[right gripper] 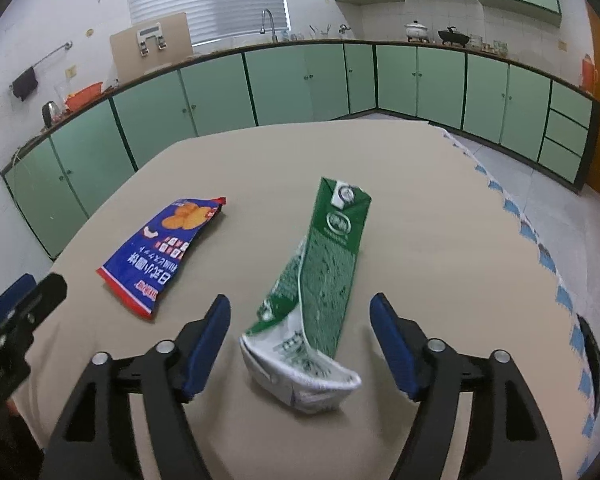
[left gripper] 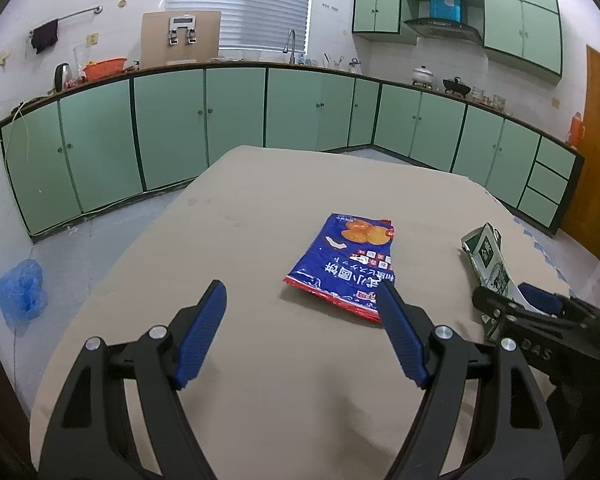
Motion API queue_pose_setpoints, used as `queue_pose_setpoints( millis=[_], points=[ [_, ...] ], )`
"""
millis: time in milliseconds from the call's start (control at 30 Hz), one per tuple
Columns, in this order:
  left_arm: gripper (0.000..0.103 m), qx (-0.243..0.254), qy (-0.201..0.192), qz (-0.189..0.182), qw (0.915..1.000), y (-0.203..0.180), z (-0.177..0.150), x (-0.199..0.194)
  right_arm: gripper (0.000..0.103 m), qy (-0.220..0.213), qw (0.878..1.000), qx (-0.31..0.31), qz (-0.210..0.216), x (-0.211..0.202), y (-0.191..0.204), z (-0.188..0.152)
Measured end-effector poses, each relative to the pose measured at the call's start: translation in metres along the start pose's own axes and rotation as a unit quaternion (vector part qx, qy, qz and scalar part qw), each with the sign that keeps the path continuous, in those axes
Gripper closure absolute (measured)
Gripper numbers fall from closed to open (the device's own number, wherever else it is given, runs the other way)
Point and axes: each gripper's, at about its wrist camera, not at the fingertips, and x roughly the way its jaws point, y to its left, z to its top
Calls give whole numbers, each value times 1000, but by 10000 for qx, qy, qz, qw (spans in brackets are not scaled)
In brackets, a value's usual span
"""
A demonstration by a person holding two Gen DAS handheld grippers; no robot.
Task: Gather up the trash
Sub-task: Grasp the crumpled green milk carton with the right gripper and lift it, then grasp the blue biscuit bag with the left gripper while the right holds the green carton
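A blue snack bag (left gripper: 342, 264) lies flat on the beige table (left gripper: 240, 220). My left gripper (left gripper: 302, 286) is open just in front of the bag, and its right finger (left gripper: 400, 332) overlaps the bag's near corner. A crushed green and white milk carton (right gripper: 324, 280) lies between the open jaws of my right gripper (right gripper: 299, 299), with its pads clear of the carton on both sides. The snack bag (right gripper: 164, 252) lies to the carton's left. The left wrist view shows the carton (left gripper: 488, 252) at the right, partly hidden behind the right gripper.
Green kitchen cabinets (left gripper: 172, 128) run along the walls behind the table. A blue plastic bag (left gripper: 20, 292) lies on the floor at the left. The table's right edge (right gripper: 532, 236) is ragged with blue tape. My left gripper's tip (right gripper: 40, 296) shows at the left of the right wrist view.
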Motion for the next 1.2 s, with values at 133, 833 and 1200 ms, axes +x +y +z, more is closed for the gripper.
queue_pose_setpoints(
  millis=[133,833,1200],
  points=[
    [28,-24,44,-13,10000,-3,2,6,50,390,9989,196,147,16,-9,3],
    [35,-303,1258,71,9916,-16,12,77,56,41,9999,-3,112,5,-19,4],
    [102,-258,984,17,9948,-27,20,73,56,31,9997,136,196,4,-26,3]
  ],
)
